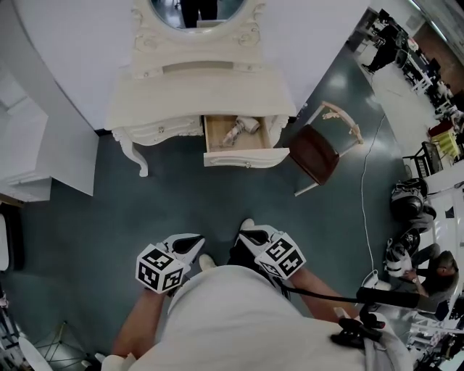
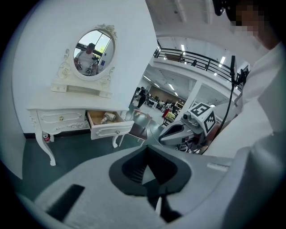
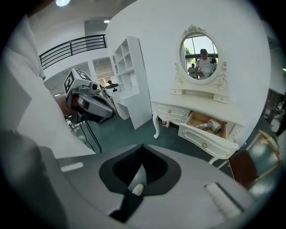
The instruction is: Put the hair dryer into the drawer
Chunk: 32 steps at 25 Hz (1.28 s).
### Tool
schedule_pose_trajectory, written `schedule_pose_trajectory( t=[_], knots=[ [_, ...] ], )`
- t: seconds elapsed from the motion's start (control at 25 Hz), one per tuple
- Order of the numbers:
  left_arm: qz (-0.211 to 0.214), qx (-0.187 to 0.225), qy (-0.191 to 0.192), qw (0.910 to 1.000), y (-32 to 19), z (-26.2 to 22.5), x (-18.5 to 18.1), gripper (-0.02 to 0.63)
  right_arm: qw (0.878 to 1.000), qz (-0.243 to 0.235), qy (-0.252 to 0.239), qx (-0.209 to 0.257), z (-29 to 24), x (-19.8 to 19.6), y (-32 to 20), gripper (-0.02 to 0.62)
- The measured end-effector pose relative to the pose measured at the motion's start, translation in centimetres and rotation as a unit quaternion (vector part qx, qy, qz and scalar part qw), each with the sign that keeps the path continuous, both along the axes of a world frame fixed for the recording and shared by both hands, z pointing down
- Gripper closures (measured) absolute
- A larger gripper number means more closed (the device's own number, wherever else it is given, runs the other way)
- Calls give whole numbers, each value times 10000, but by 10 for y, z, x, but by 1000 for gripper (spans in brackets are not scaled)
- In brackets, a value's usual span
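Observation:
The white hair dryer (image 1: 241,130) lies inside the open drawer (image 1: 246,157) of the white dressing table (image 1: 196,94). It also shows in the left gripper view as the hair dryer (image 2: 107,118) and in the right gripper view as the hair dryer (image 3: 213,125). Both grippers are held close to the person's body, well back from the table. My left gripper (image 1: 190,245) is shut with nothing in it, as the left gripper (image 2: 144,172) shows from its own camera. My right gripper (image 1: 250,239) is likewise shut and empty, with the jaws of the right gripper (image 3: 138,178) meeting.
A brown-seated chair (image 1: 315,152) stands right of the drawer. An oval mirror (image 1: 197,11) tops the table. White shelving (image 3: 129,76) stands to the table's left. A red can (image 2: 46,137) sits by a table leg. A cable (image 1: 366,181) runs over the dark floor at the right.

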<state>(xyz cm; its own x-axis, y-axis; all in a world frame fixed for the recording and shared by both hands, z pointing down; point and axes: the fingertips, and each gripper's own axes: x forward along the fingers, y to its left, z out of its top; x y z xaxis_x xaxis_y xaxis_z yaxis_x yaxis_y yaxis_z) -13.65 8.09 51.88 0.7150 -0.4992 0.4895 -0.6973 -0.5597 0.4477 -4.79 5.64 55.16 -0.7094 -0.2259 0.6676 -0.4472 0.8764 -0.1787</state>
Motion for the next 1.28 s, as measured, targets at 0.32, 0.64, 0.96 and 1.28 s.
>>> schedule_pose_trajectory(
  t=[0.32, 0.64, 0.96, 1.28],
  knots=[
    [-76, -1, -19, 10000, 24, 6, -10, 604, 9999, -149, 59, 27, 4, -14, 20, 595],
    [-162, 39, -113, 9998, 36, 8, -20, 604, 9993, -360, 73, 80, 2, -29, 31, 595],
    [-161, 34, -118, 9998, 36, 7, -22, 604, 9989, -447, 82, 130, -2, -35, 32, 595],
    [-102, 3, -134, 9999, 39, 9, -21, 604, 9988, -463, 68, 123, 0, -37, 38, 597]
  ],
)
